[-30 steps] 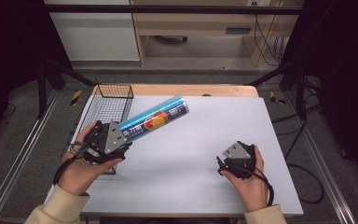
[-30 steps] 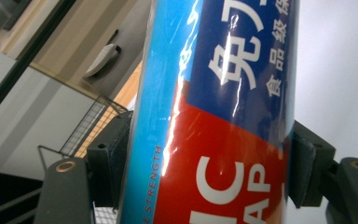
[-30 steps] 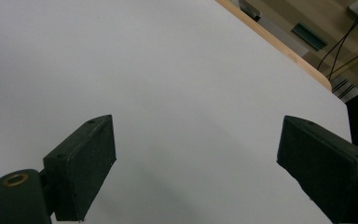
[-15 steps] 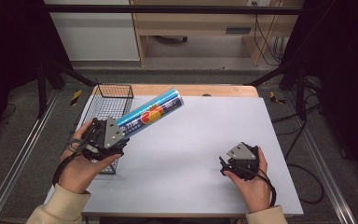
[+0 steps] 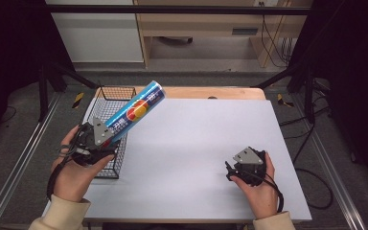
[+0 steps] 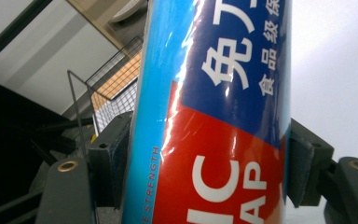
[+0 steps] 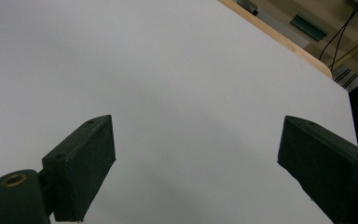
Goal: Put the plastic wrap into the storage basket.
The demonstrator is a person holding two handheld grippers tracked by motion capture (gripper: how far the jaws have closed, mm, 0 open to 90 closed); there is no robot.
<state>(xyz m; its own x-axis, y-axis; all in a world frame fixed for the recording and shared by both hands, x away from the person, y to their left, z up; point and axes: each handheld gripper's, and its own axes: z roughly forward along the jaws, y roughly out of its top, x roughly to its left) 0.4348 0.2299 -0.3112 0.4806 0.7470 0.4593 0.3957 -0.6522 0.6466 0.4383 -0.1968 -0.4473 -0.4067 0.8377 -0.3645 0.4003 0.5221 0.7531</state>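
A long blue tube [image 5: 134,111] with a red and orange label slants up and to the right from my left gripper [image 5: 108,136], which is shut on its lower end. In the left gripper view both black pads [image 6: 114,154] press the sides of the tube [image 6: 214,116], whose label fills the middle. The tube hangs over the black wire basket [image 5: 116,87] at the table's left edge. My right gripper [image 5: 230,171] rests low over the white table [image 5: 196,139] at the front right. It [image 7: 196,163] is open, with only bare tabletop between its jaws.
The basket's wire rim [image 6: 116,88] rises behind the tube in the left gripper view. A wooden strip [image 5: 230,92] runs along the table's far edge. Metal rails and a black frame flank the table; cables lie on the floor at the right.
My left gripper has carried the tube leftward, so it now hangs over the basket, and the tube's far end has swung left. The right gripper has stayed put.
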